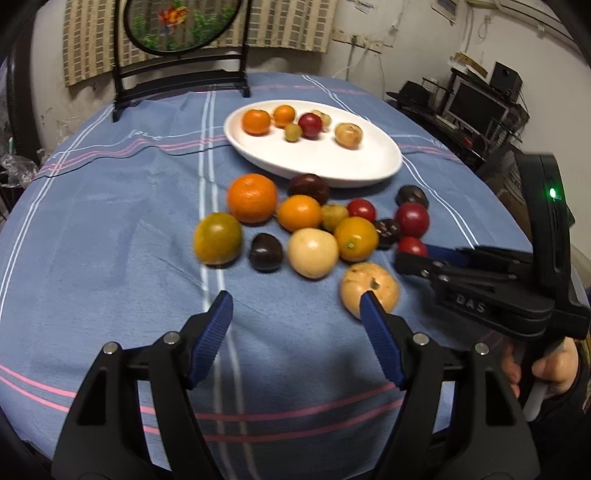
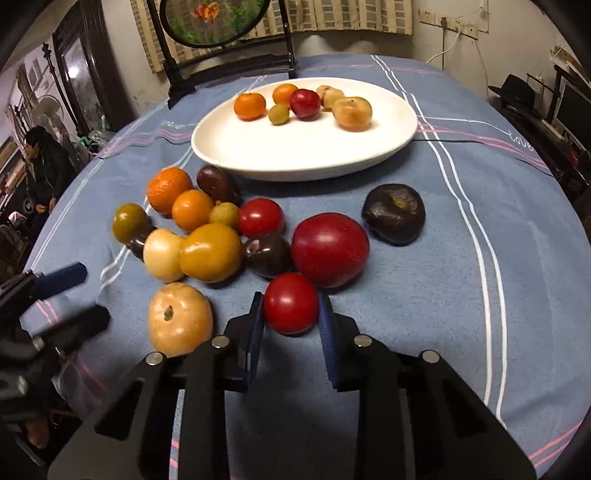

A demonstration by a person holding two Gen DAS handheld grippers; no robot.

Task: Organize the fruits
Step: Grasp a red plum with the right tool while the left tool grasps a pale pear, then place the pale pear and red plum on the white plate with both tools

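Note:
A white oval plate at the far middle holds several small fruits. A cluster of loose fruits lies on the blue cloth in front of it: oranges, dark plums, red fruits and pale yellow ones. My right gripper has its jaws around a small red fruit on the cloth, pads touching its sides. It also shows in the left wrist view. My left gripper is open and empty, its right finger in front of a tan fruit.
A black stand with a round painted screen stands at the table's far edge. A large red fruit and a dark plum lie just beyond the right gripper. Shelves with a monitor are at the right.

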